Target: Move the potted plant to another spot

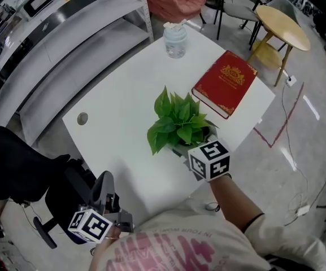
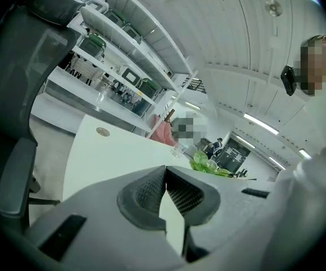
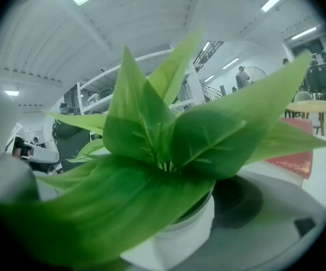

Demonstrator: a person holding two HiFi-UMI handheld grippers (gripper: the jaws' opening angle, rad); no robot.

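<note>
- The white bench (image 1: 117, 95) carries the potted plant (image 1: 177, 123) close to its near edge.
- The right tool (image 1: 195, 150) is the nearer one, at the plant's near side, with its jaws apart astride the white pot.
- The left tool (image 2: 165, 179) has its jaws together and empty, well off the near left corner.

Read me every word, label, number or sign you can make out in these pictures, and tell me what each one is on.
"IN YOUR WOR..." on the person's pink-and-white shirt; the rest cannot be read.
Red book: a gold emblem with lettering too small to read.
Clear bottle: no readable label.
Marker cubes: black-and-white square patterns only, no words.
Potted plant: no text visible.
</note>
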